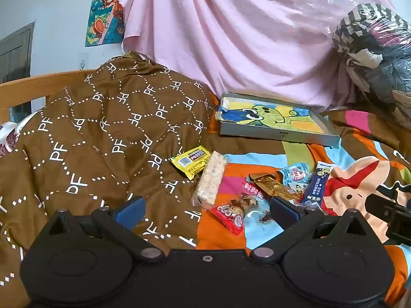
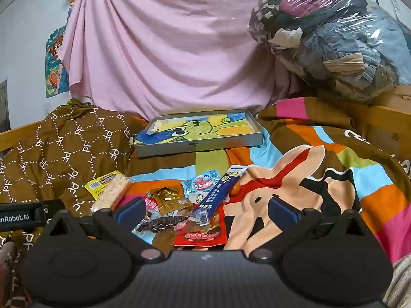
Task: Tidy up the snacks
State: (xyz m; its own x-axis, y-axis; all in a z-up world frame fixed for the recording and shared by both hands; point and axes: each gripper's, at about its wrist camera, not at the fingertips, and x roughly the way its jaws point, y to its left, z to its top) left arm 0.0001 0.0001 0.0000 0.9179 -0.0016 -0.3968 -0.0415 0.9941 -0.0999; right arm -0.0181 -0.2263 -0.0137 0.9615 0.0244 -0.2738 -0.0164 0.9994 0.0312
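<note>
Several snack packets lie in a loose pile on the bed. A yellow packet [image 1: 191, 163] and a white puffed-rice bar [image 1: 209, 181] lie at the left of it. A red packet [image 1: 232, 214], a gold packet [image 1: 273, 186] and a dark blue stick packet [image 1: 317, 183] lie to the right. A grey tray [image 1: 278, 132] with a green cartoon drawing stands behind them. My left gripper [image 1: 206, 211] is open and empty, just short of the pile. My right gripper [image 2: 205, 211] is open and empty over the red packet [image 2: 203, 236] and the blue stick packet [image 2: 219, 195]. The tray [image 2: 197, 147] shows behind.
A brown patterned quilt [image 1: 102, 138] is heaped at the left. A colourful cartoon bedspread [image 2: 321, 179] covers the bed. A pink sheet [image 2: 167, 43] hangs behind. A clear bag of clothes [image 2: 334, 36] sits at the back right on a wooden frame [image 2: 388, 125].
</note>
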